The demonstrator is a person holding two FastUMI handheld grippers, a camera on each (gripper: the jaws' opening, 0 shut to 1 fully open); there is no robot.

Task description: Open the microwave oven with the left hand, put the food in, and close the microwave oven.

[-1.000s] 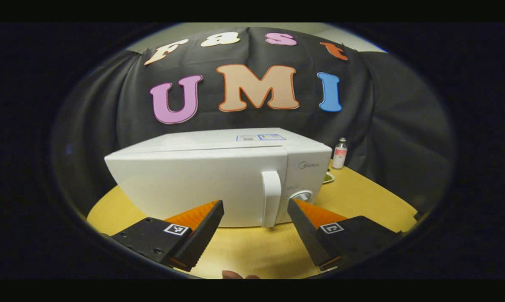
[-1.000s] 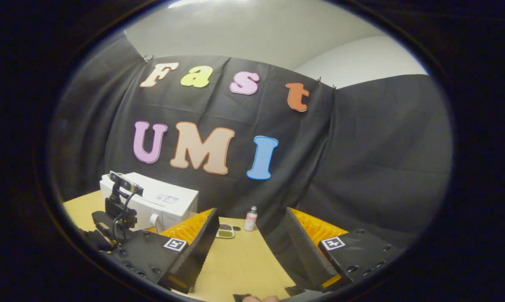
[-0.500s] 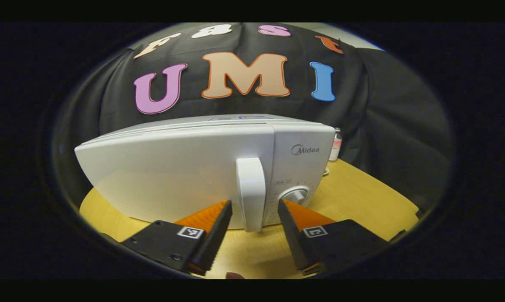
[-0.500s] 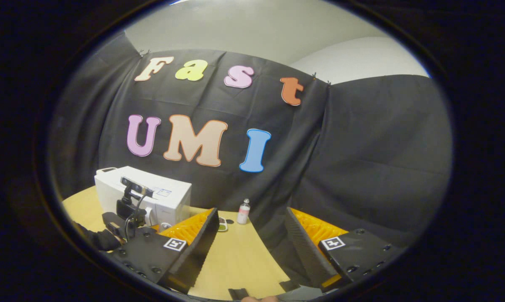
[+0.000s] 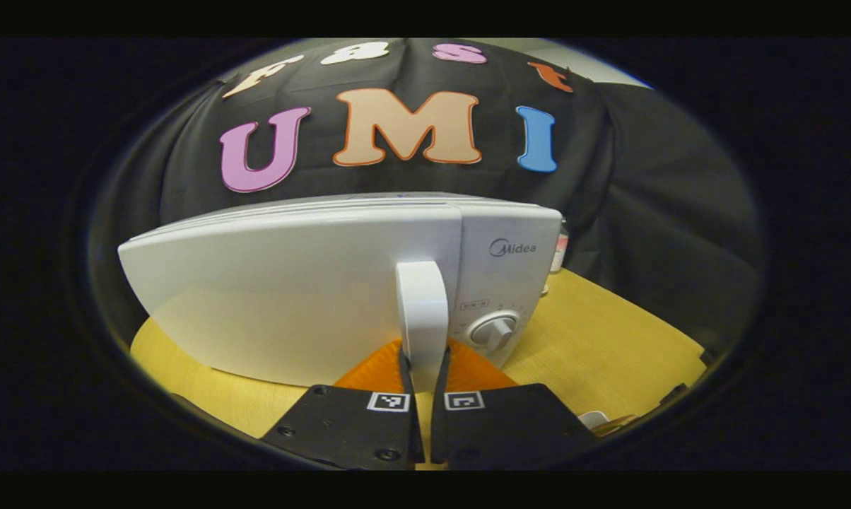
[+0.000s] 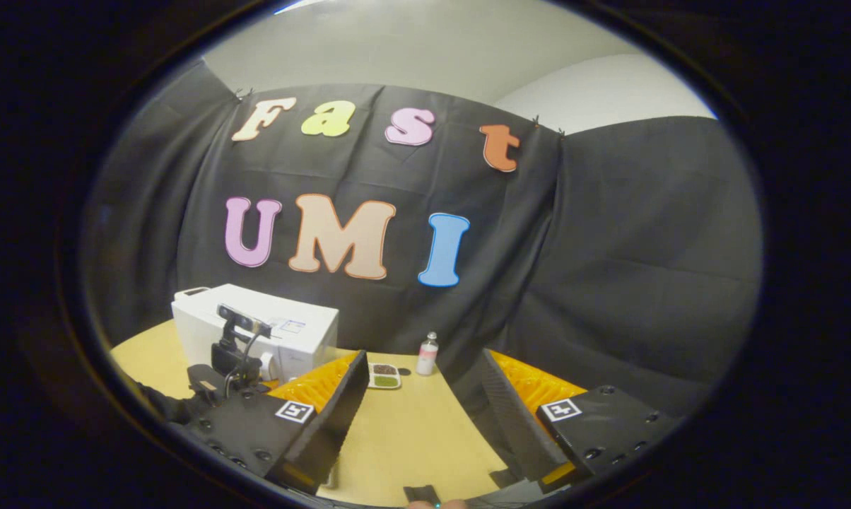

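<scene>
The left gripper (image 5: 423,367) is clenching the handle (image 5: 422,318) of the microwave (image 5: 291,297), its two fingers pressing on the lower end of the handle from either side. In the left gripper view the handle is standing upright on the right edge of the door (image 5: 277,297), which is sitting flush against the white body, so the microwave is closed. Right of the handle the control panel is showing a round knob (image 5: 495,331). The microwave is resting on the yellow table (image 5: 609,332), in front of the black cloth wall. A small bottle (image 5: 559,253) is peeking out just behind the microwave's right corner.

The right gripper (image 6: 418,410) is hanging released, its fingers spread wide apart and gripping nothing, above the near part of the table (image 6: 411,438). In the right gripper view the microwave (image 6: 284,332) is sitting far off at the left of the table, with the left gripper (image 6: 238,357) and its camera mount in front of it, right at the door side; a dark sleeve (image 6: 167,406) is reaching toward it from the left edge. The food, a small tray (image 6: 384,375) with dark and green portions, is lying on the table just right of the microwave, outside it. The bottle (image 6: 427,355) is standing upright just right of the tray, close to the cloth wall.
</scene>
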